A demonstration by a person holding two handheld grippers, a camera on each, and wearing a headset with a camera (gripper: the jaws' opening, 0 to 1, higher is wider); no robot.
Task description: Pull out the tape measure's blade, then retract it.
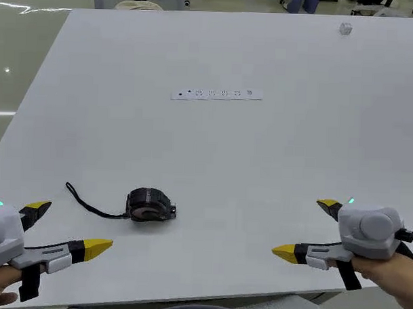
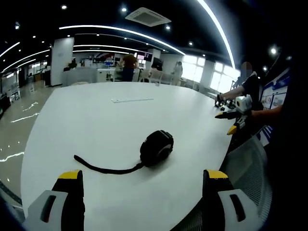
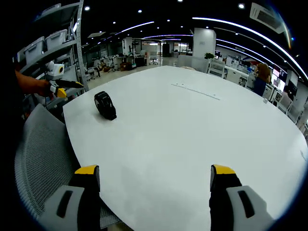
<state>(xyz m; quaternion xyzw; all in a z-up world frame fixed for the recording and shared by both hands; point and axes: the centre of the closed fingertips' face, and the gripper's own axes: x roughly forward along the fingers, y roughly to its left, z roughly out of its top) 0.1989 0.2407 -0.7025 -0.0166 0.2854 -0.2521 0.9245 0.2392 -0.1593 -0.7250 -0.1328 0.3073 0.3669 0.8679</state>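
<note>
Head view: a black tape measure [image 1: 149,205] lies on the white bench [image 1: 260,163] near its front edge, toward the left, blade fully in. Its black wrist strap [image 1: 86,201] trails off to the left. The left gripper [image 1: 68,225] is held at the lower left, near the case but not touching it, its yellow-tipped jaws spread wide with nothing between them. The right gripper [image 1: 306,227] is at the lower right, well apart from the tape measure, jaws just as wide and empty. A white socket strip [image 1: 217,94] sits farther back on the bench.

Left gripper view: the tape measure [image 2: 157,147] lies ahead, between the lines of the two gaping jaws, and the strap [image 2: 103,167] curls toward the left jaw. The right gripper [image 2: 225,121] shows at the right past the bench edge, above a mesh chair [image 2: 245,163].

Right gripper view: the jaws stand far apart over bare bench. The tape measure [image 3: 105,105] is well off to the upper left, with the left gripper [image 3: 70,88] beyond it.
</note>
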